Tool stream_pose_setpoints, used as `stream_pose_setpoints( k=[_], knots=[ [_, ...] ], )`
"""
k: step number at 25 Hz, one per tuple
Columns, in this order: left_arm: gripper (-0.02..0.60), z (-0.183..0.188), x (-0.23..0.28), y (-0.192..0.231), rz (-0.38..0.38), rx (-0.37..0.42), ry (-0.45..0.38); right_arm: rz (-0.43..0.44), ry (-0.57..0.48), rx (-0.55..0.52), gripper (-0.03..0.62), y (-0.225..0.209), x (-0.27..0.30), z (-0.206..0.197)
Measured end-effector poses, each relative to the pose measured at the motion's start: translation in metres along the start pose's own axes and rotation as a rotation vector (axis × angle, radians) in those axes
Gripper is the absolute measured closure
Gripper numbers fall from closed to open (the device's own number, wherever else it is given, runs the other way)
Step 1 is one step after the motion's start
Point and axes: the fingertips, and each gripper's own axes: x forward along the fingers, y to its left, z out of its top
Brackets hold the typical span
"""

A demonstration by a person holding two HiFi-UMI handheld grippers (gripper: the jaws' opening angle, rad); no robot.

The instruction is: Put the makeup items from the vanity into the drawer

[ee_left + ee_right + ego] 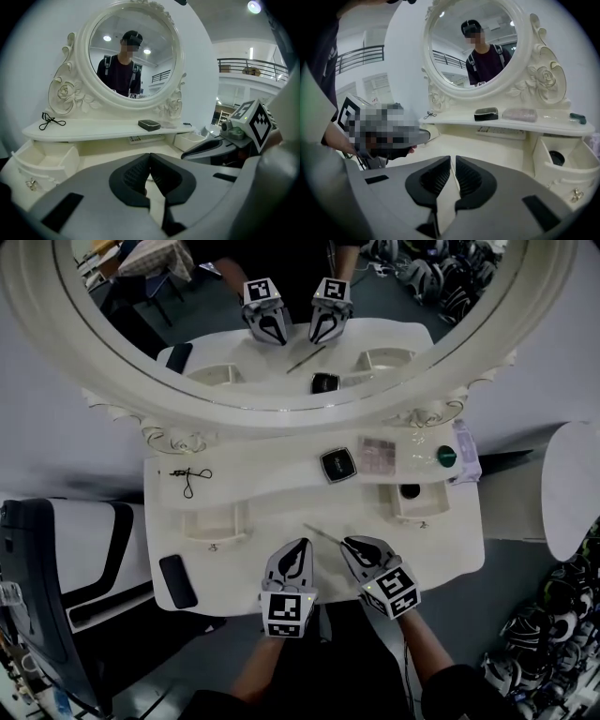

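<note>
Makeup untouched: left tongs [298, 544] pressed together, right tongs [349, 544] all but together, both empty at the surface [248, 570] front. Stick [323, 533] just ahead, drawer [418, 514] beyond, compact [337, 465] and palette [380, 456] on shelf [253, 476]. Pickup stage, I judge; next I spread tongs over the stick.

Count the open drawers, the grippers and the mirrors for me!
Open drawers: 2, the left drawer and the right drawer
Grippers: 2, the left gripper and the right gripper
Mirrors: 1, the mirror
Total: 5
</note>
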Motion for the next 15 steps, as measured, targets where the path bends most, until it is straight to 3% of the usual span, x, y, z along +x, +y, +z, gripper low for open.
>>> stream_pose_setpoints(
  k=[7,11,15],
  knots=[
    [0.566,-0.013,0.007,0.005,0.018,-0.029,0.021,0.024,0.146,-0.056,0.566,-0.004,0.018,-0.022],
    [0.566,-0.024,0.010,0.006,0.018,-0.048,0.035,0.038,0.270,-0.137,0.514,-0.006,0.032,-0.042],
    [0.566,-0.033,0.012,0.008,0.020,-0.063,0.040,0.030,0.341,-0.211,0.511,-0.012,0.041,-0.056]
  ],
)
